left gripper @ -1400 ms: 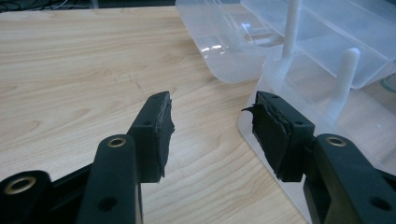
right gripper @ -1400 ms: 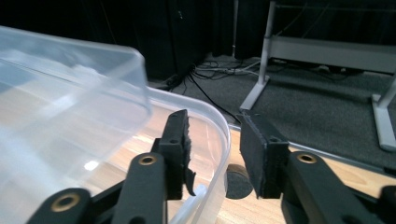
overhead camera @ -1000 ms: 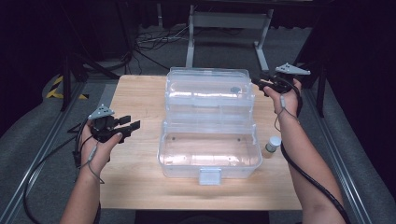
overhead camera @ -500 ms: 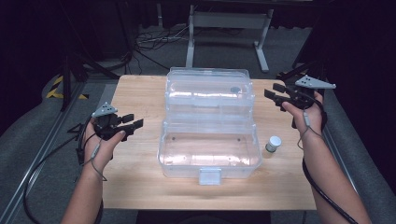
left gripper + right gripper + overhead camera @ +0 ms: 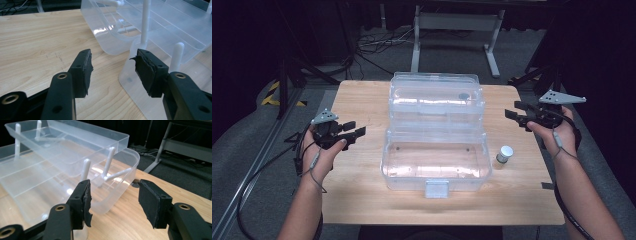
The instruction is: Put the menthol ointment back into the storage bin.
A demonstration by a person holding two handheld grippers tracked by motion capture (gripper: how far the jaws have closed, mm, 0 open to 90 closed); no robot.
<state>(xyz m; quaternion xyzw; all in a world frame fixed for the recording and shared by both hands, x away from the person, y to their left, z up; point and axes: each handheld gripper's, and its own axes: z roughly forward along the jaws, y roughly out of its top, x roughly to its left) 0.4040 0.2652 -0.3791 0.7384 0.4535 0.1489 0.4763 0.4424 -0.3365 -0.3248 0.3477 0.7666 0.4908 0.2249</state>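
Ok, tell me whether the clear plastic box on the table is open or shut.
Open. The clear plastic box has its lid swung back behind the base, an inner tray raised on white arms, and its front latch hanging free.

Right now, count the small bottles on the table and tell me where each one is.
1. A small white-capped bottle stands upright on the wooden table, just right of the open clear plastic box and apart from it. More could be hidden behind the box's glare.

- Bench (image 5: pixel 362 200) evenly lit from overhead; surroundings fall off into near-black
- White glare streaks on the clear plastic box (image 5: pixel 437 165), strongest in both gripper views
- Shadows soft and faint; high view slightly grainy, close jaws soft-edged
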